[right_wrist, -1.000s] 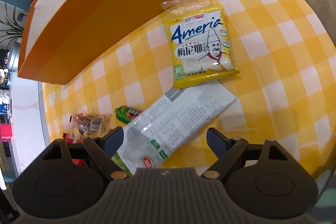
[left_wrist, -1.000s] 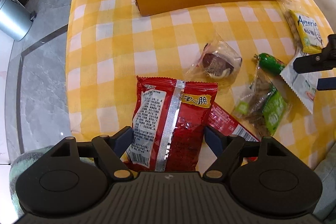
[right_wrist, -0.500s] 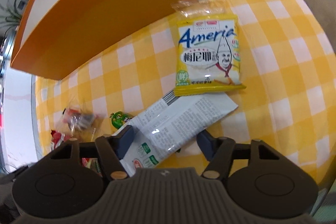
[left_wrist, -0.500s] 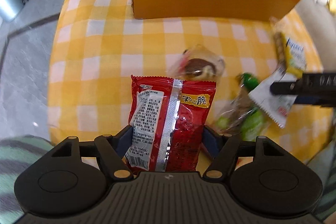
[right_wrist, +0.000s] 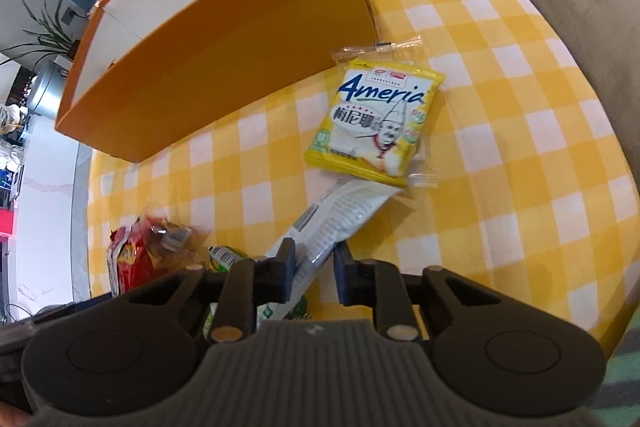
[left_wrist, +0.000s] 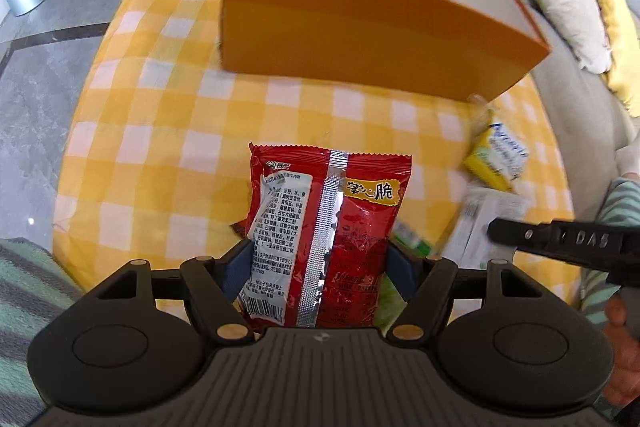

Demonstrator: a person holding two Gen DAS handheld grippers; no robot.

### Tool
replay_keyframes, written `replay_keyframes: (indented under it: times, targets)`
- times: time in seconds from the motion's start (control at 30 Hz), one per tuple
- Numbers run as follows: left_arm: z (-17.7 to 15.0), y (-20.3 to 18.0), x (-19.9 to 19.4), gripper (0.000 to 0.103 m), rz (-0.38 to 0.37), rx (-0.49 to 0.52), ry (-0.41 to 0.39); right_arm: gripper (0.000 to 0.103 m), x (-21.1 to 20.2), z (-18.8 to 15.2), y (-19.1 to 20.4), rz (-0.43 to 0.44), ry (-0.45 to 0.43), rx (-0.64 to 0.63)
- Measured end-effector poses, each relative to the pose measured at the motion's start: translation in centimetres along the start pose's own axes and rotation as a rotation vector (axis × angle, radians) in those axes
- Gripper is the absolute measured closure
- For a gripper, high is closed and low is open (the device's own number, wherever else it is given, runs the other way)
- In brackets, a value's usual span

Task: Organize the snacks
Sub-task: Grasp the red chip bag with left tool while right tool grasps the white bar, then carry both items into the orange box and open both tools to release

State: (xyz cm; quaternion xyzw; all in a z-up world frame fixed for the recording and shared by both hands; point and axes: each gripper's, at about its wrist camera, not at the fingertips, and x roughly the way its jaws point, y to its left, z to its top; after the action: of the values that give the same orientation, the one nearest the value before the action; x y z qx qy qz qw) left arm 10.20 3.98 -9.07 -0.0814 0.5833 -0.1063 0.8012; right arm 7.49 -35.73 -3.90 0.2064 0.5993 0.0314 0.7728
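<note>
Between left tongs (left_wrist: 320, 267): red snack bag (left_wrist: 326, 227), gripped.

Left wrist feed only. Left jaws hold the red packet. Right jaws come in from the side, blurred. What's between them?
Observer: The right gripper has its jaws closing on the near end of a white packet.
Operator: And the blurred yellow thing near the box?
Observer: A yellow biscuit packet, chef printed on its front, flat on the checked cloth, just beyond the white packet's far tip.
</note>
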Motion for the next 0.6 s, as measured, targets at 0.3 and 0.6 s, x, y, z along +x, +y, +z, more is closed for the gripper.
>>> replay_keyframes:
  times: [0.3, 0.6]
  targets:
    - [-0.3, -1.9, 0.5, 0.022, -0.004, 0.02, 0.014, 0.098, -3.1, -1.3, 1.8, -0.048, -0.085, -0.237]
    - [-0.8, -1.8, 1.1, 0.023, 0.051, 0.025, 0.006, 0.093, -1.1, -2.1, 3.1, 0.048, -0.015, -0.289]
